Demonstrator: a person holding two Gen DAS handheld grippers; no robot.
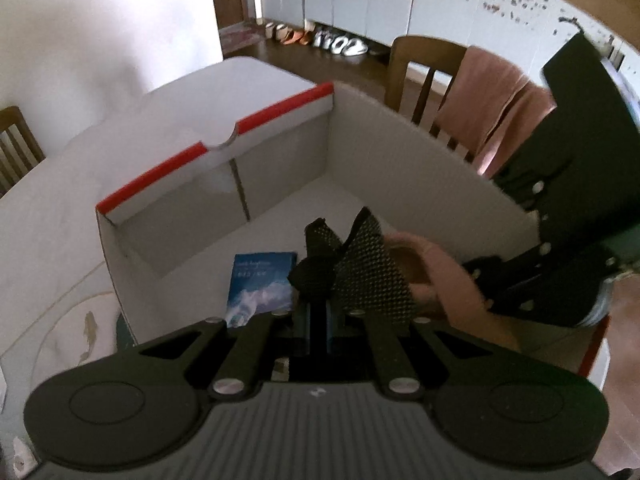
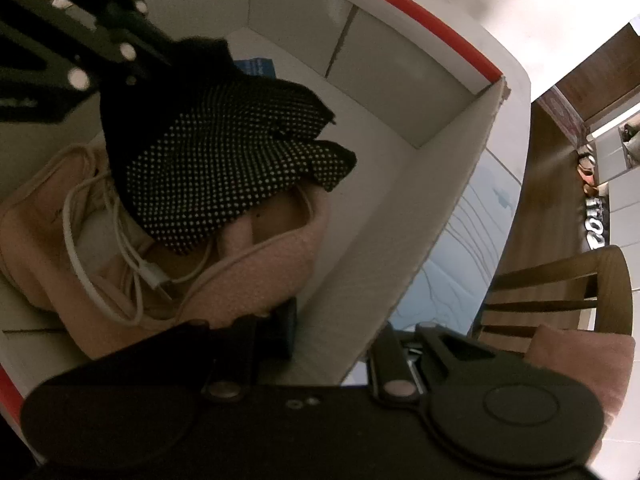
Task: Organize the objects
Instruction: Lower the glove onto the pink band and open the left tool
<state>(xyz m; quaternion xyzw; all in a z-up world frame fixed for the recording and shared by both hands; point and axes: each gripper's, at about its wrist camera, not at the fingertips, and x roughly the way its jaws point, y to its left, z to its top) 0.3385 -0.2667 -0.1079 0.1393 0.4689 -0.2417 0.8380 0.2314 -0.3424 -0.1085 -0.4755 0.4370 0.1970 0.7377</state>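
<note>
Glove: black dotted glove (image 2: 224, 152) inside the box, over the pink pouch
Left gripper (image 1: 316, 280): pinching the glove's cuff
Right gripper (image 2: 280, 320): clamped on the pink pouch (image 2: 256, 280), at 6 o'clock
Box: white, red-rimmed box (image 1: 224, 136) on the worktop
Booklet: blue booklet (image 1: 260, 284) on the box floor

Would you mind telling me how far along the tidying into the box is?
Done: a blue booklet, a pink fleece pouch and a white cable already lie in the white box. In hand: the left tool grips a black dotted glove over the box. Left: releasing it; the right tool grips the pouch.
</note>
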